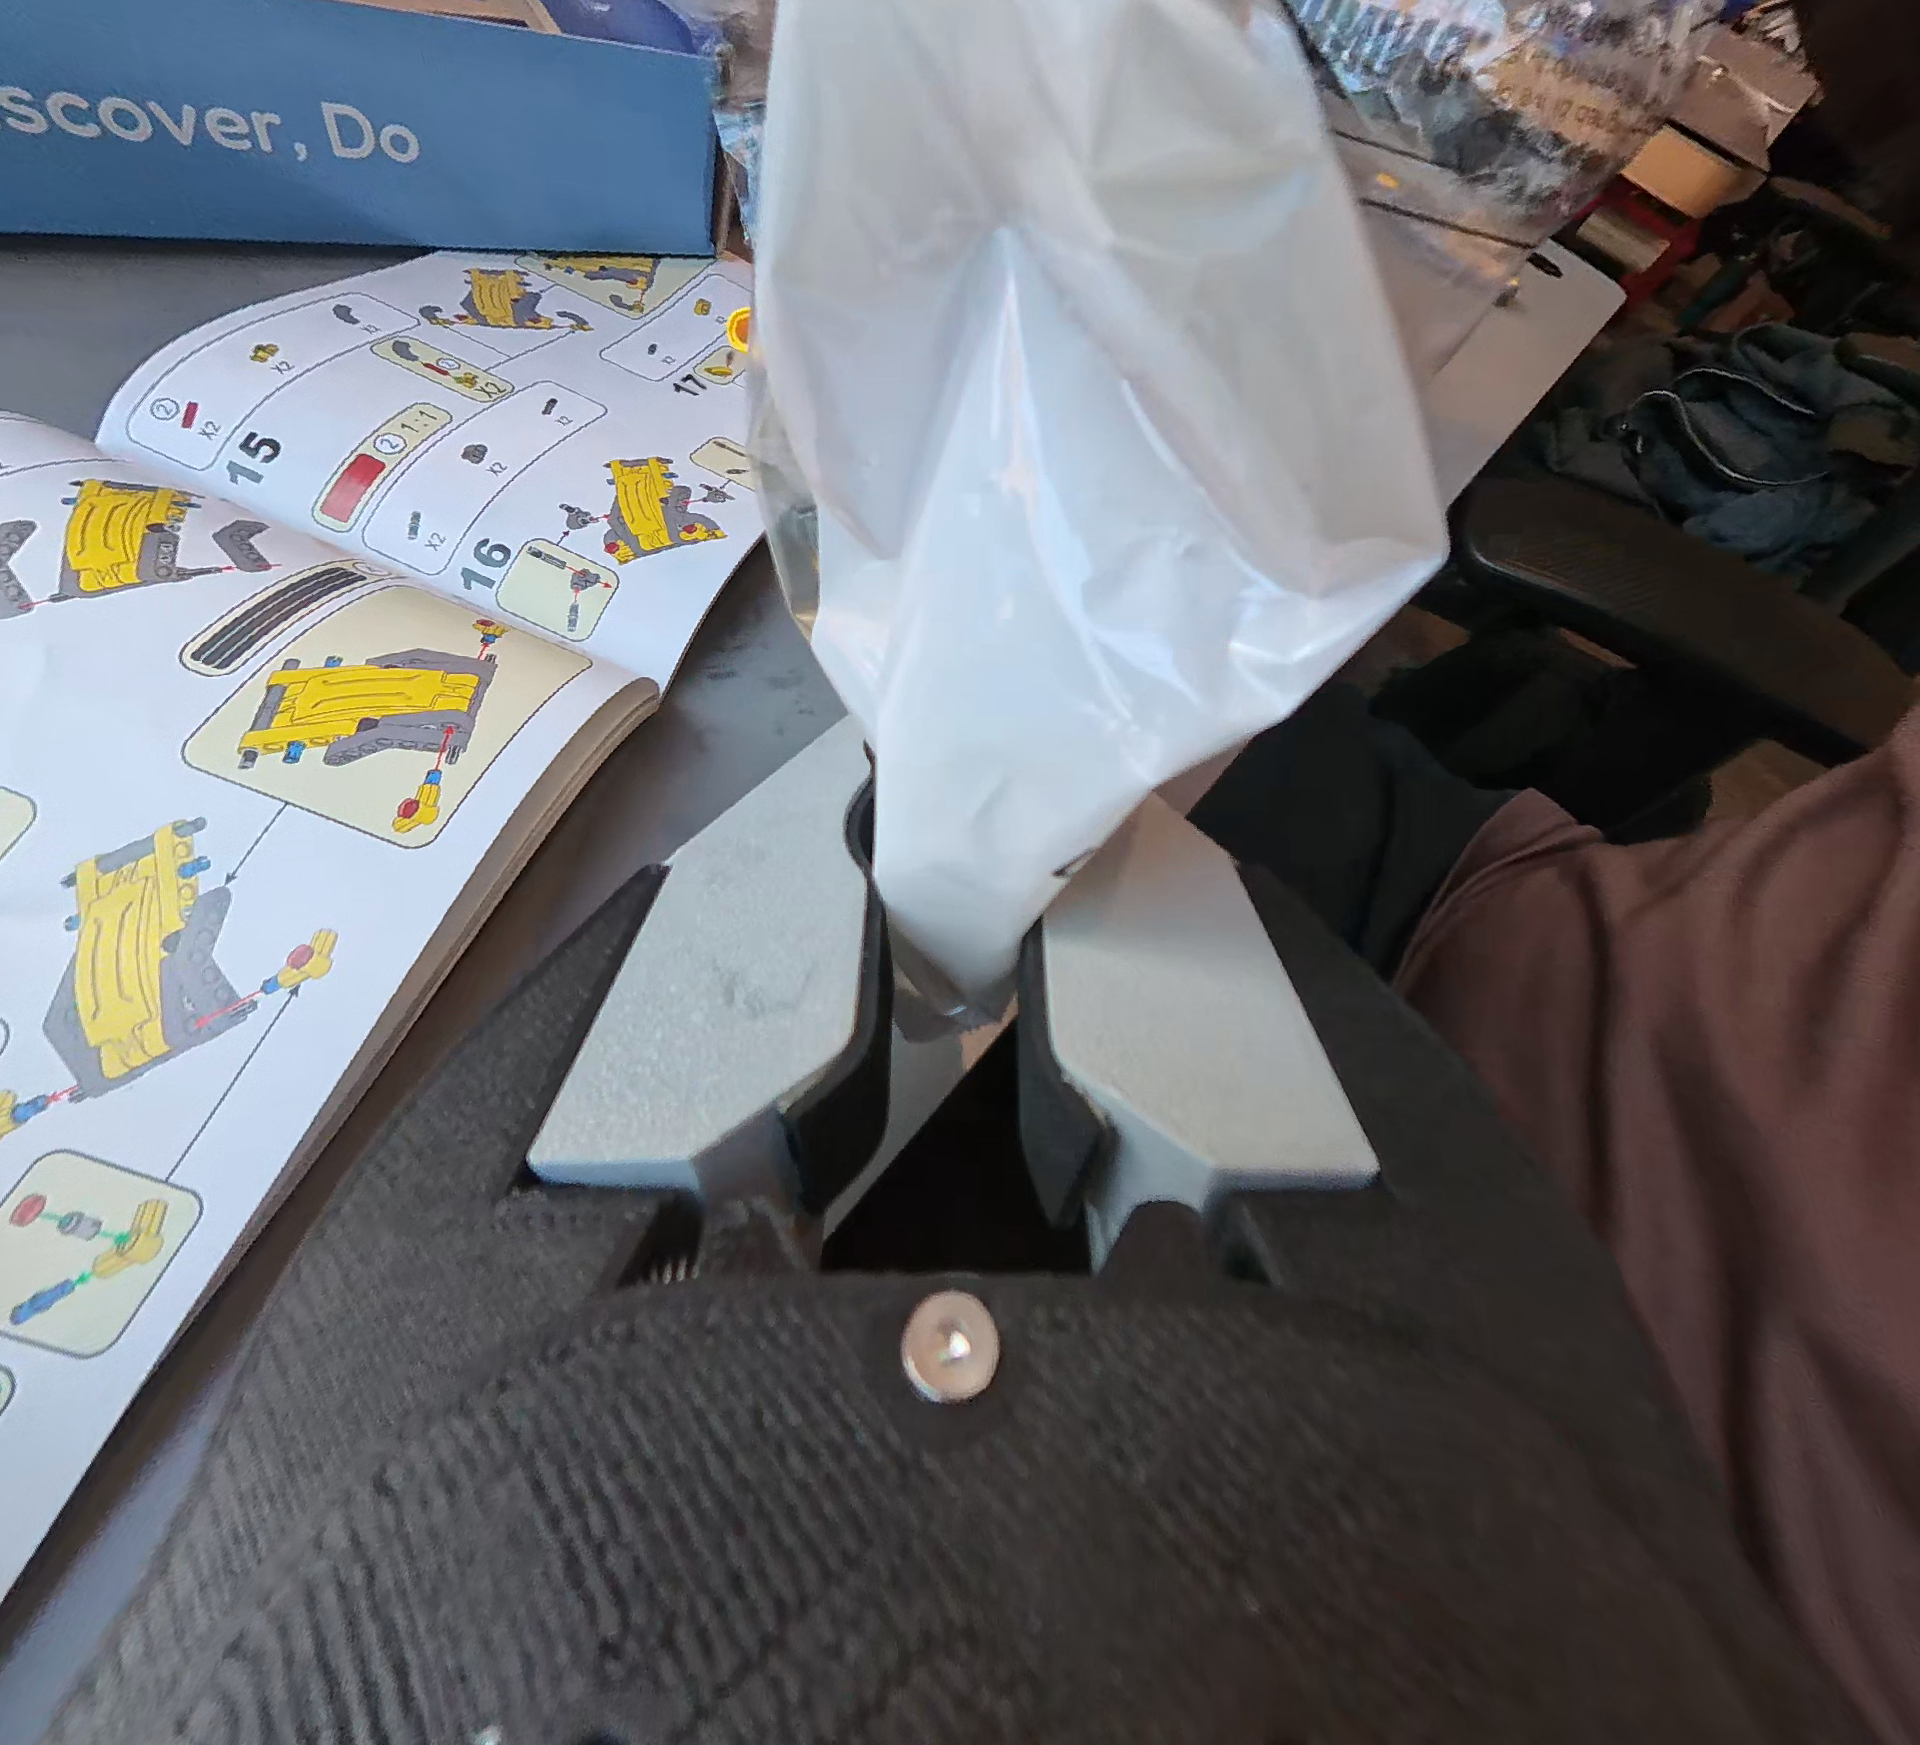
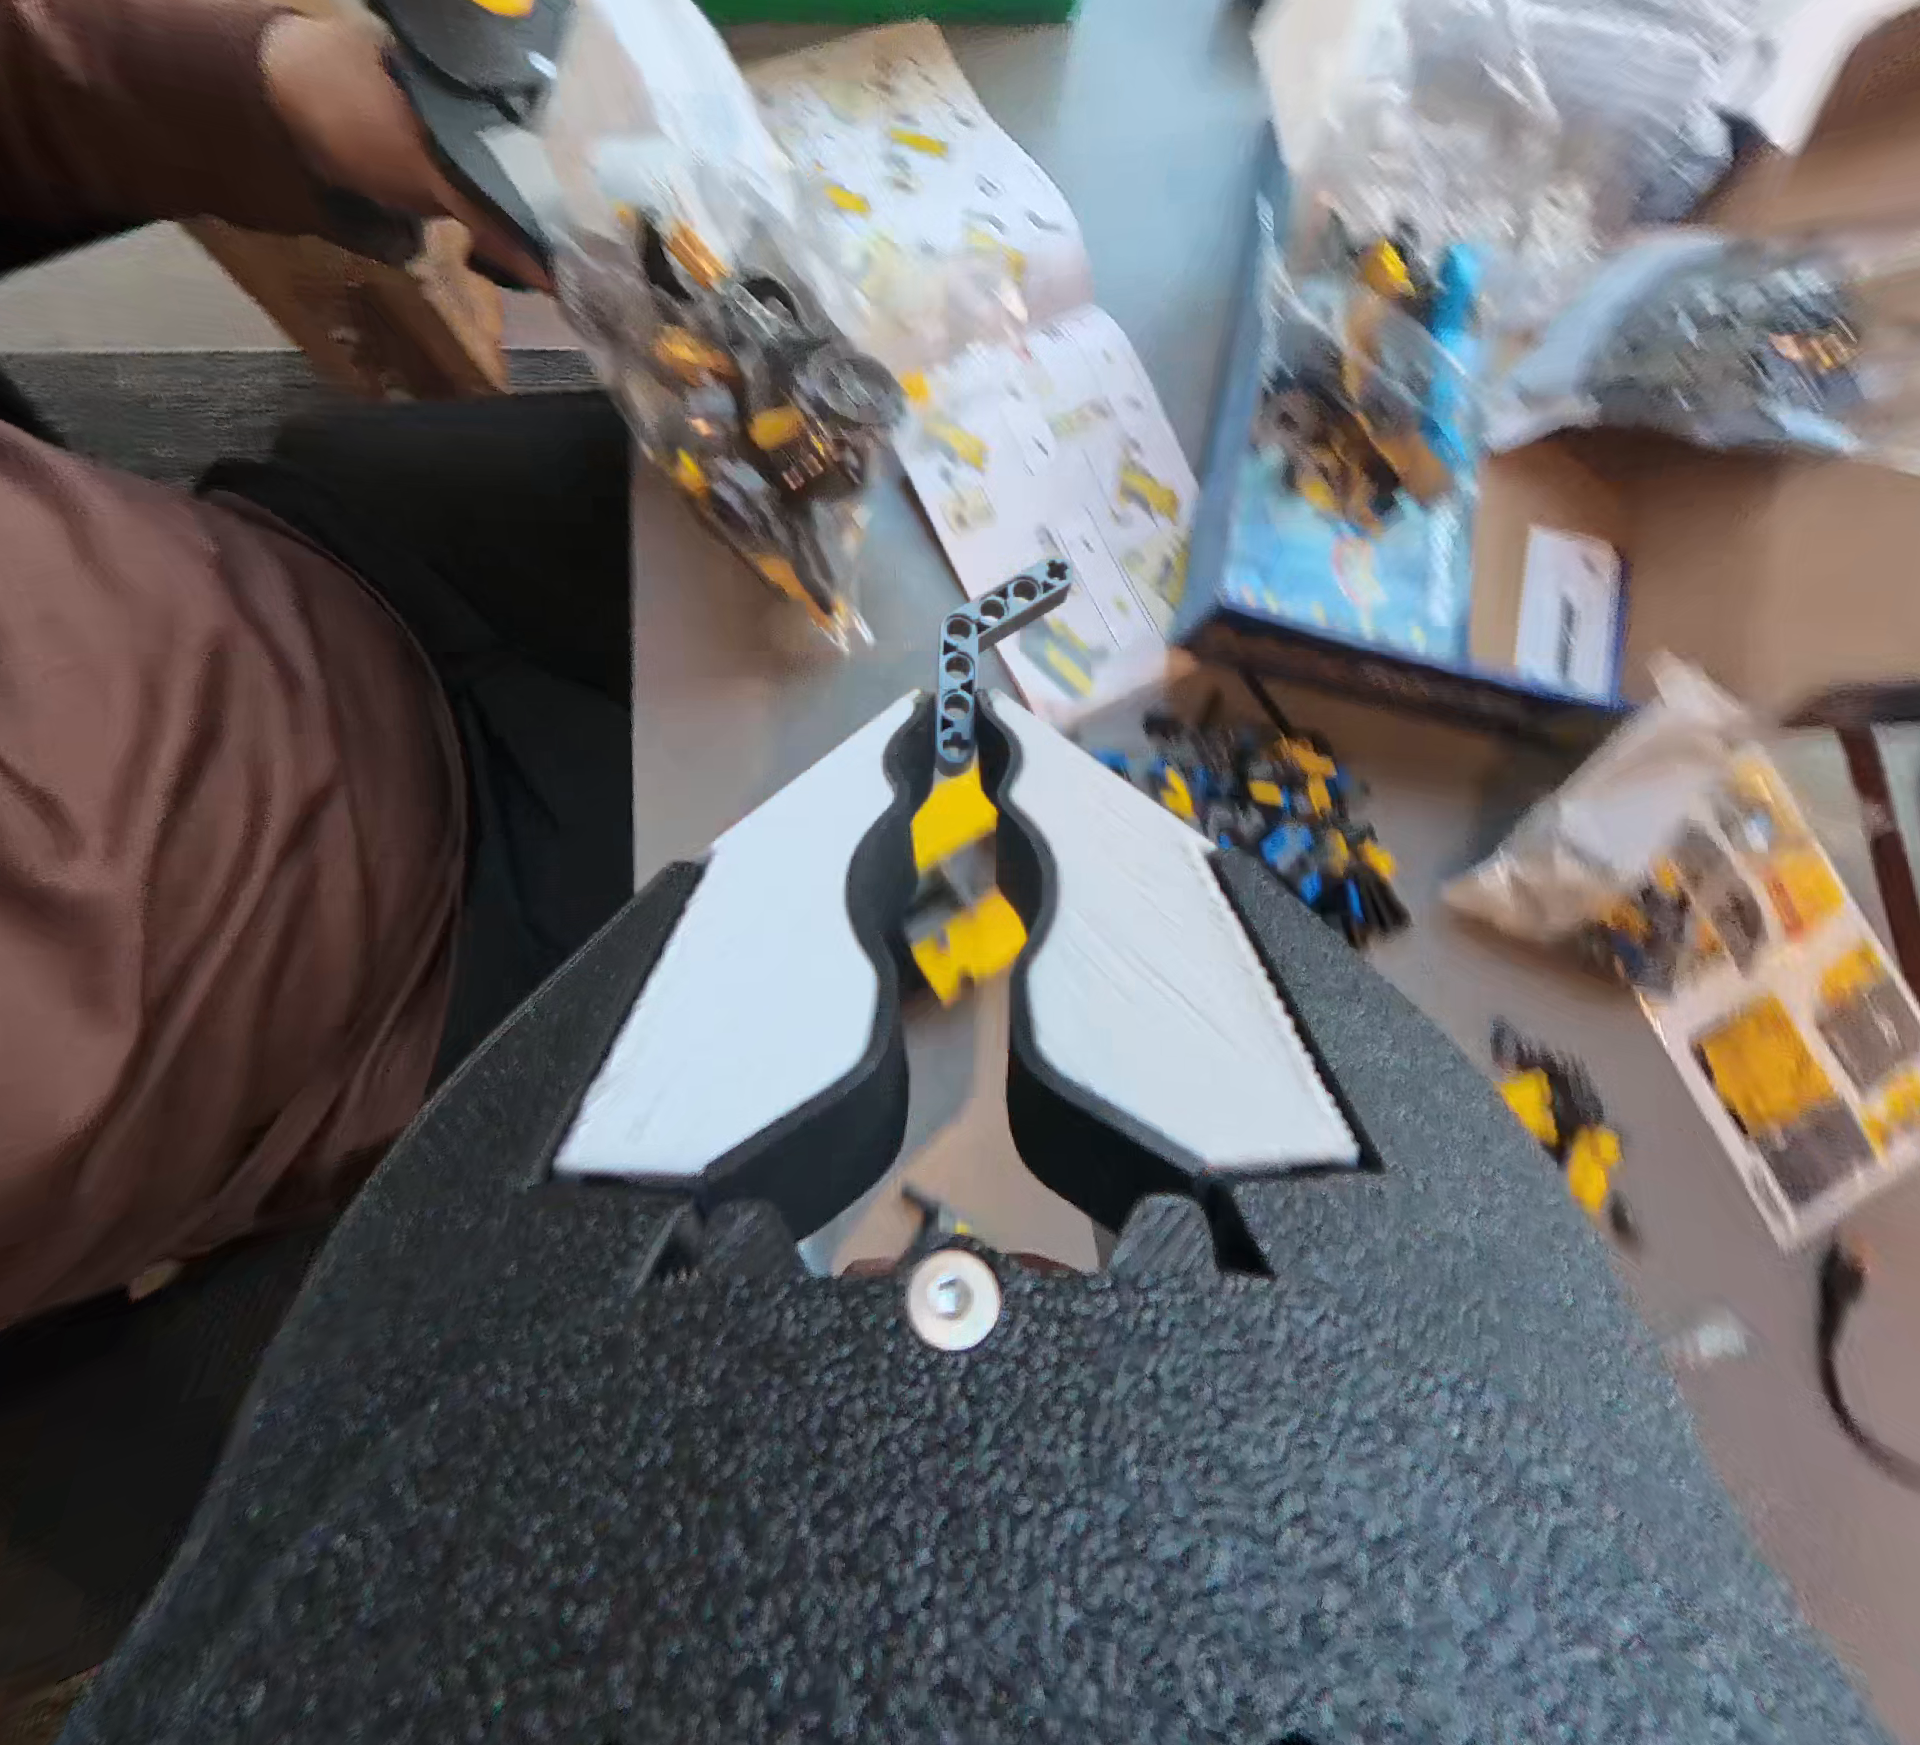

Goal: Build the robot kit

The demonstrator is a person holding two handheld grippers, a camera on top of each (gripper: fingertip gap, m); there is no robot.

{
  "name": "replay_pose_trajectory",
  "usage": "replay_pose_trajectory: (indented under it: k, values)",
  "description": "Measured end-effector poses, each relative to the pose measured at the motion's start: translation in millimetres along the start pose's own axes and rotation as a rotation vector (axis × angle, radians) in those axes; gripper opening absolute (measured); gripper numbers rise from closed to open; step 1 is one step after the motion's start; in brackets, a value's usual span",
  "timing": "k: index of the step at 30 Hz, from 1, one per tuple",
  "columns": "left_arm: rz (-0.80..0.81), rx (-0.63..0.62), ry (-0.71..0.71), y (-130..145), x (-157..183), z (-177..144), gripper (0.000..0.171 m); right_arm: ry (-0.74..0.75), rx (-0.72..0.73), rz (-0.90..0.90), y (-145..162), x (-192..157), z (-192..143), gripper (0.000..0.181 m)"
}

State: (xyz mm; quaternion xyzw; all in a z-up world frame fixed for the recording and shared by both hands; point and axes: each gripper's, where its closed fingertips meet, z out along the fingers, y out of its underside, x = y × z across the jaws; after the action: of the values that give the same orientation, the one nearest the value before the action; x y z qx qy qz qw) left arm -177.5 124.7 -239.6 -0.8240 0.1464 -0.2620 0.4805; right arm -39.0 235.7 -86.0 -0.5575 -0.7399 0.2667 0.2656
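Observation:
My left gripper [image 1: 997, 833] is shut on the neck of a plastic bag [image 1: 1060, 345], which it holds up above the dark table edge. In the right wrist view this gripper [image 2: 468, 33] is in a person's hand at the upper left, and the bag [image 2: 748, 386] hangs from it full of yellow, black and grey building parts. My right gripper [image 2: 956, 708] is shut on a grey bent beam with holes [image 2: 997, 615], joined to a yellow and grey assembly [image 2: 961, 885] that sits between the fingers, above the table.
An open instruction booklet [image 1: 312, 656] lies on the table beside a blue box [image 1: 343, 126]. A loose pile of small parts [image 2: 1268, 822], more bags of parts [image 2: 1704, 926] and cardboard boxes [image 2: 1704, 552] lie to the right. A person's maroon sleeve [image 2: 208, 760] is at the left. There is about 25 centimetres between the tips of the two grippers.

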Motion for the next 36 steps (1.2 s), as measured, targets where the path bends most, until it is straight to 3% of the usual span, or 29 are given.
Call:
replay_pose_trajectory:
  k: [4, 7, 14, 19, 21, 27, 33, 36]
  values:
    - [0.031, 0.017, 0.003, -0.1, 2.4, 2.0, 0.018, 0.196, -0.066, 0.162, 98.9, 27.7, -57.2, 0.007]
    - [0.046, 0.029, 0.02, -0.1, 4.6, 5.4, 0.018, 0.246, -0.083, 0.306, 170.0, 26.5, -76.3, 0.007]
    - [0.065, 0.054, 0.025, -2.7, 4.1, 7.8, 0.018, 0.228, -0.223, 0.467, 282.6, 12.3, -45.1, 0.007]
    - [0.047, 0.083, 0.01, 0.3, 5.5, 6.0, 0.018, 0.186, -0.257, 0.483, 310.9, 3.4, -28.4, 0.007]
    - [0.062, 0.093, -0.007, -0.7, 5.3, 4.1, 0.018, 0.194, -0.237, 0.484, 309.6, 5.5, -31.7, 0.019]
    - [0.112, 0.136, -0.05, 1.9, 6.0, -8.4, 0.018, 0.227, -0.074, 0.485, 265.5, 19.9, -61.6, 0.021]
    - [0.098, 0.19, -0.079, 8.7, 11.6, -13.6, 0.018, 0.239, 0.165, 0.262, 169.8, 19.3, -41.8, 0.016]
    - [0.096, 0.219, -0.08, 11.2, 14.5, -10.0, 0.018, 0.162, 0.289, 0.176, 115.4, 9.1, -20.5, 0.011]
